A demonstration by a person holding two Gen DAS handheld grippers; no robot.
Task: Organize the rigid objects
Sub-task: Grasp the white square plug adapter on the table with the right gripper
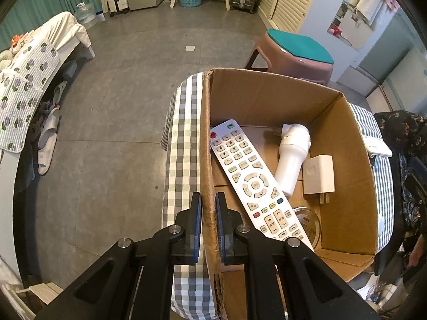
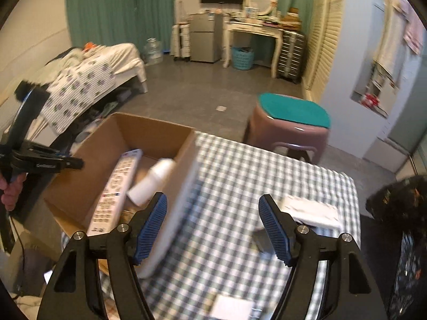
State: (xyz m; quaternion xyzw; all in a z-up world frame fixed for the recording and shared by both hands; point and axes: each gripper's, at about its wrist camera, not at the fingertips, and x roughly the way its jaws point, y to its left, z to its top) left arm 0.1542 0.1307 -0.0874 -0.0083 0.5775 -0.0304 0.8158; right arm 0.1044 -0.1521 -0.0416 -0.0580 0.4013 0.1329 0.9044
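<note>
An open cardboard box (image 1: 269,98) stands on a table with a checked cloth (image 1: 184,144). In it lie a white remote (image 1: 253,184), a white bottle-shaped item (image 1: 292,157), a white plug adapter (image 1: 319,177) and a round lid (image 1: 307,220). My left gripper (image 1: 208,208) is shut on the box's left wall. In the right wrist view my right gripper (image 2: 213,226) is open over the cloth (image 2: 240,181), beside the box (image 2: 112,136). A second, blurred white remote (image 2: 173,218) leans against the box's right wall, next to my left finger. A white flat item (image 2: 312,210) lies by my right finger.
A pink stool with a teal top (image 2: 291,122) stands beyond the table. A bed (image 1: 29,80) with slippers under it is at the left. A desk, a small fridge and a blue basket (image 2: 241,57) line the far wall. A dark patterned bag (image 2: 400,200) sits at the right.
</note>
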